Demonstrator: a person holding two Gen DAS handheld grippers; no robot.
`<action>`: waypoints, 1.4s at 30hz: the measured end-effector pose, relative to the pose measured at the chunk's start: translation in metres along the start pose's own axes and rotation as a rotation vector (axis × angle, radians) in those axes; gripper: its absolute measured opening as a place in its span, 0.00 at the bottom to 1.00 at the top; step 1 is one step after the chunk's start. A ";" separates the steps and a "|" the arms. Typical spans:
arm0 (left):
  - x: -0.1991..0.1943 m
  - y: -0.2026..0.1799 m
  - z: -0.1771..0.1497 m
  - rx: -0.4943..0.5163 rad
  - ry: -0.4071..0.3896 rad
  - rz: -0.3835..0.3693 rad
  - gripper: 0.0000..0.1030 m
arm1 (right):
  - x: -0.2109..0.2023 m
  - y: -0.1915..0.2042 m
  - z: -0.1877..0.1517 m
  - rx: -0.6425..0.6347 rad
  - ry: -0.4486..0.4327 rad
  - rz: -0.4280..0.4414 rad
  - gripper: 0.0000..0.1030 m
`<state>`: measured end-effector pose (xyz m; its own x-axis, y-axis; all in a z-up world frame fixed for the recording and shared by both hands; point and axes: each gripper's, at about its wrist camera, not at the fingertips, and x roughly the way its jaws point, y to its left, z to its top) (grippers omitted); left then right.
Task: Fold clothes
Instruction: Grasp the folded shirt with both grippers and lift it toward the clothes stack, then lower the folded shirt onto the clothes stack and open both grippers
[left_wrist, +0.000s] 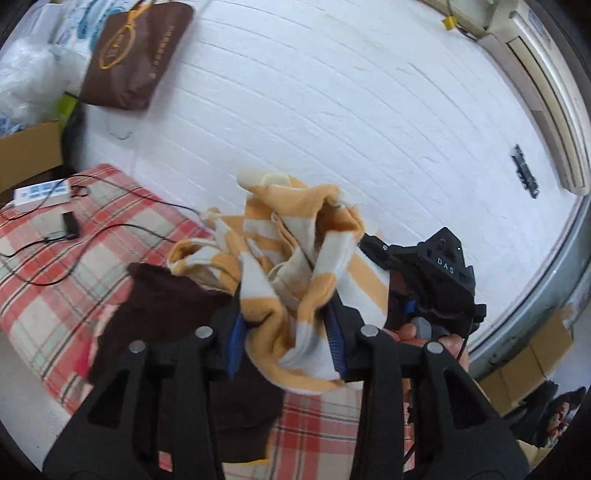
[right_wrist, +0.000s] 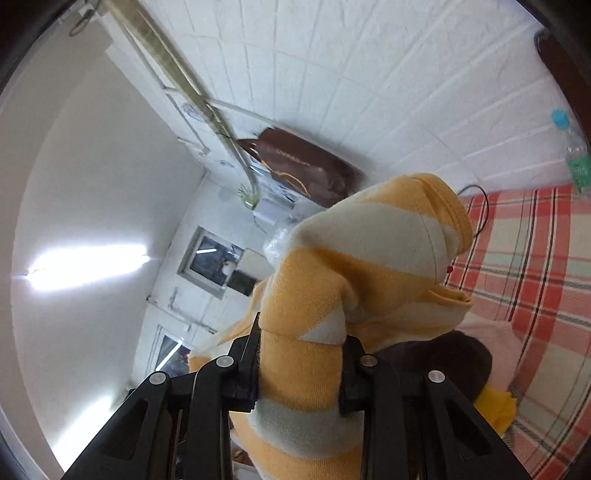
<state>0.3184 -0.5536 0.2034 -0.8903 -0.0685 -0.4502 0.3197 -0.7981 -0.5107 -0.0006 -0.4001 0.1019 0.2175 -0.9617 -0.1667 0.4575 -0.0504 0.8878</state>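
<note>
The left gripper (left_wrist: 286, 343) is clenching a bunched fold of the orange-and-cream striped garment (left_wrist: 295, 266), the cloth filling the gap between its blue-padded fingers (left_wrist: 236, 343). In the left wrist view the garment is rising in a crumpled heap from the gripper toward 12 o'clock, held up off the plaid-covered bed (left_wrist: 74, 258). At about 3 o'clock from the cloth, the right gripper's black body is showing with a person's hand (left_wrist: 436, 336) wrapping its handle; the striped fabric is running into it.

A dark brown garment (left_wrist: 166, 310) is lying on the plaid bed at 9 o'clock of the left gripper, partly under the striped one. Farther toward 10 o'clock, a white power strip (left_wrist: 42, 194) and black cables (left_wrist: 55, 240) are resting on the bed, and a brown paper bag (left_wrist: 136, 55) is sitting against the white brick wall (left_wrist: 332, 110) at 11 o'clock.

The right gripper (right_wrist: 301, 373) is likewise grasping the striped garment (right_wrist: 362, 258), with fabric wedged thickly between its fingers (right_wrist: 251, 369) and draping over them. In that view a hemmed orange edge is pointing toward 1 o'clock. The dark brown garment (right_wrist: 436, 358) is lying just beside the gripper at 3 o'clock on the plaid bed (right_wrist: 535, 277), with a yellow piece of cloth (right_wrist: 495, 406) touching it lower down. A plastic bottle (right_wrist: 574, 151) with a blue cap is standing at 2 o'clock near the wall.
</note>
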 end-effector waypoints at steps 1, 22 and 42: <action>-0.001 0.022 -0.006 -0.031 0.010 0.030 0.39 | 0.018 -0.007 -0.009 0.008 0.031 -0.024 0.30; 0.046 0.098 -0.073 -0.188 0.071 0.028 0.56 | 0.035 -0.031 -0.062 -0.136 0.120 -0.196 0.24; 0.002 0.057 -0.095 -0.040 -0.087 0.224 0.82 | 0.003 -0.028 -0.068 -0.281 0.140 -0.278 0.58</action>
<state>0.3653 -0.5423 0.1043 -0.8196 -0.2943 -0.4916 0.5238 -0.7327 -0.4345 0.0462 -0.3833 0.0471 0.1588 -0.8752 -0.4570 0.7284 -0.2086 0.6526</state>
